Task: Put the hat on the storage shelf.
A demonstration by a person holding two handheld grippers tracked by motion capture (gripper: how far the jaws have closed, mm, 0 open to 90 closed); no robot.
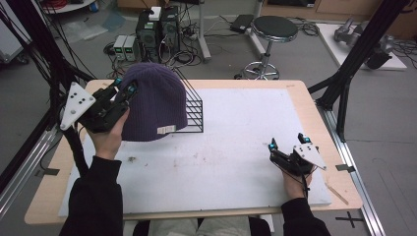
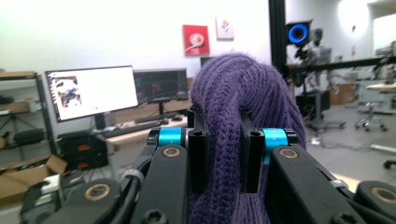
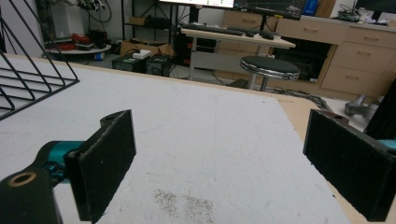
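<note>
A purple knit beanie [image 1: 155,101] with a small pale label hangs over the table's far left, draped against a black wire rack [image 1: 193,113]. My left gripper [image 1: 125,87] is shut on the beanie's left side and holds it up. In the left gripper view the purple knit [image 2: 243,102] is pinched between the two black jaws and bulges above them. My right gripper [image 1: 287,142] rests low at the table's right side, open, with nothing between its pads [image 3: 105,156].
A white mat [image 1: 236,147] covers most of the wooden table. The wire rack's corner [image 3: 37,77] shows at the left of the right gripper view. Computers, cables and a round stool [image 1: 274,28] stand on the floor beyond the far edge.
</note>
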